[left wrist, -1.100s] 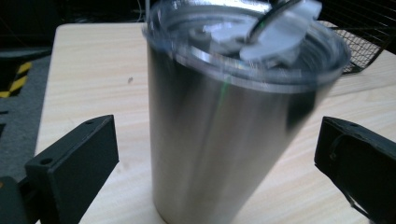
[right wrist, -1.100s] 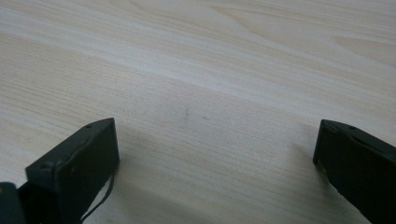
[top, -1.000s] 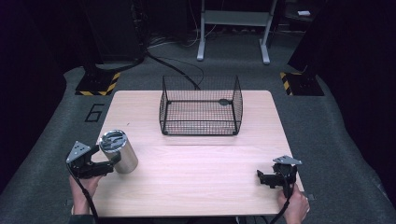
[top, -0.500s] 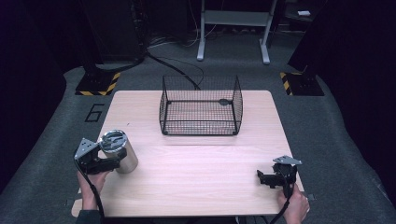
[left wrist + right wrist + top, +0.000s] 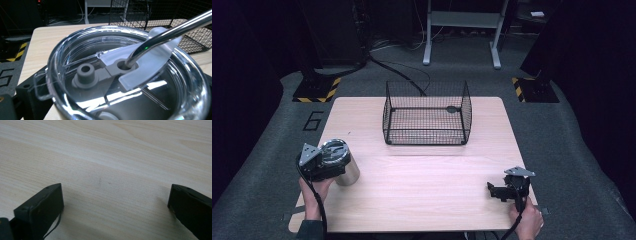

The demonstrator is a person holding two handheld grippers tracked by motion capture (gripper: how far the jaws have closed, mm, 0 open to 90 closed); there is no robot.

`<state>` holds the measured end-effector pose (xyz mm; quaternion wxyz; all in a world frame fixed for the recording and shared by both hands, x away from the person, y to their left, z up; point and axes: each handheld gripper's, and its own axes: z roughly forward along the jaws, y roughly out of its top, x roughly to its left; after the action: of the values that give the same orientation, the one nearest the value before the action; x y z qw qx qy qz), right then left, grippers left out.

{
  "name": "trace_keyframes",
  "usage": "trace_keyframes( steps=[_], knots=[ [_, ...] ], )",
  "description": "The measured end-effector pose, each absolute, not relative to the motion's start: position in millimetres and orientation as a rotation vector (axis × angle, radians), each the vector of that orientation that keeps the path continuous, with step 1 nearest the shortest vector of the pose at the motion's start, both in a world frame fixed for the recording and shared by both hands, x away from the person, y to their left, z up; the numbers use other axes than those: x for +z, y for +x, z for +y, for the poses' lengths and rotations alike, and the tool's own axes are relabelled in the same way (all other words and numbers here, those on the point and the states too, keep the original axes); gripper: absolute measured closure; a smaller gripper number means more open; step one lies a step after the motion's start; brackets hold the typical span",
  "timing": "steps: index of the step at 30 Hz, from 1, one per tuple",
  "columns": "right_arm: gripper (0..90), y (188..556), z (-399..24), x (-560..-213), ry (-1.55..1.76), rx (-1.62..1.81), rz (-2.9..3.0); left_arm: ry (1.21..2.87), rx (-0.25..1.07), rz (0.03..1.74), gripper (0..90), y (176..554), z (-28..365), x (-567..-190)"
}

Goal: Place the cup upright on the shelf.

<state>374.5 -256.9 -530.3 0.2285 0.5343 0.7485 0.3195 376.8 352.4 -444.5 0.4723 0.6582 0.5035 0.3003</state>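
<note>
On the near left part of the table [image 5: 422, 175] stood a steel tumbler [image 5: 343, 165] with a clear lid [image 5: 120, 82], upright, a metal straw [image 5: 172, 27] rising at a slant from a grey port in the lid. The left tongs [image 5: 319, 167] sat against the tumbler's left side, held by a hand [image 5: 314, 192]; one black jaw showed beside the cup wall in the left gripper view, but whether the pair gripped it could not be told. At the far middle of the table stood a black wire basket [image 5: 427, 120], well apart from the tumbler. At the near right, the right tongs [image 5: 502, 190] hung low over bare wood, jaws spread wide, holding nothing.
</note>
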Motion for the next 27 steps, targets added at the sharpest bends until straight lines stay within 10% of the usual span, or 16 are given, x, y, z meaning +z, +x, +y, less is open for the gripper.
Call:
trace_keyframes(
  steps=[27],
  knots=[
    [0.0,374.5,-256.9,-530.3,1.471,0.880,2.061,1.650,0.776,1.183,3.6,379.1,349.5,-434.3]
  ],
)
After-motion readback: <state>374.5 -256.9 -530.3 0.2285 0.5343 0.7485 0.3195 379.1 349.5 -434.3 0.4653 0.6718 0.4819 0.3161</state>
